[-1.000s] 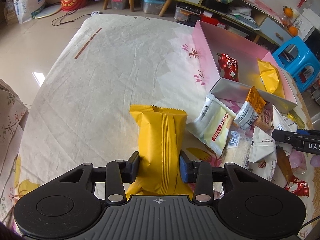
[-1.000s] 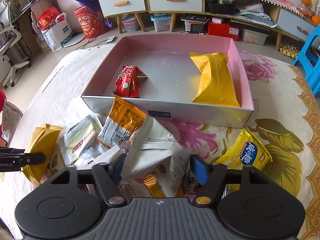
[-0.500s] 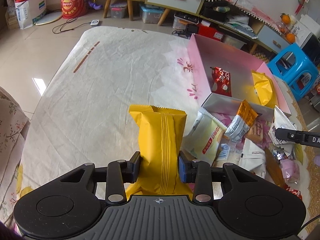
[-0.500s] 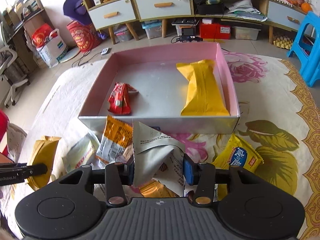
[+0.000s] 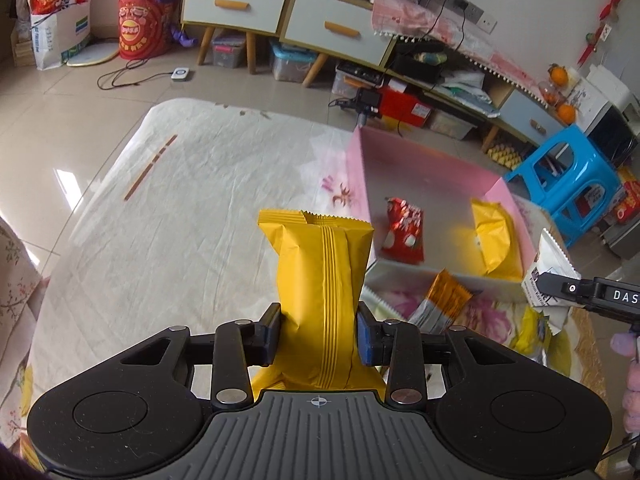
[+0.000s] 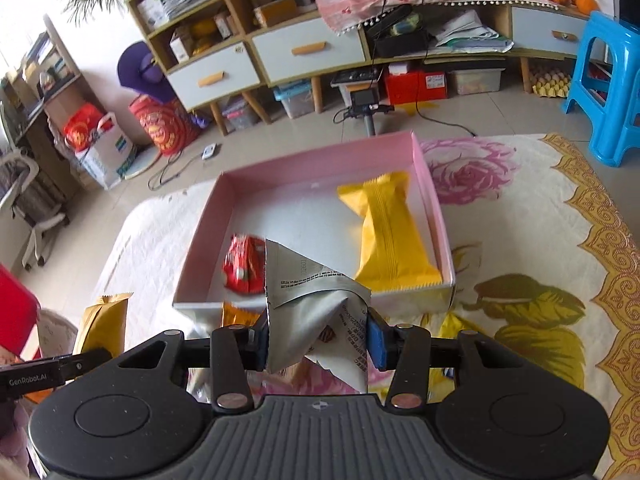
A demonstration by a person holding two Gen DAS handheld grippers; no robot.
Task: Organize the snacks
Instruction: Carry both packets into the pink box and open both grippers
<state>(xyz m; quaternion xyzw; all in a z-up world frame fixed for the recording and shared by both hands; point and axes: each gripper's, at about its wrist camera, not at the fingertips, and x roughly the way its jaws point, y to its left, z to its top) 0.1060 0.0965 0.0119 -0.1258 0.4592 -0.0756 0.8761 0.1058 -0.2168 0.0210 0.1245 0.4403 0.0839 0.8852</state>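
Both tools lifted since earlier: left tool [image 5: 318,338] pinching yellow packet [image 5: 320,292]; right tool [image 6: 318,340], just closed tighter, pinching silver packet [image 6: 316,304], probably clear of pile.

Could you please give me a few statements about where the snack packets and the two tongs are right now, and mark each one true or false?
1. The left tongs are shut on a yellow snack packet. True.
2. The right tongs hold a red packet. False: they are shut on a grey-white packet.
3. The pink box is empty. False: a red packet and a second yellow packet lie in it.
4. An orange-topped packet lies outside the box, by its near wall. True.
5. The blue stool stands on the tablecloth. False: it stands on the floor beyond it.
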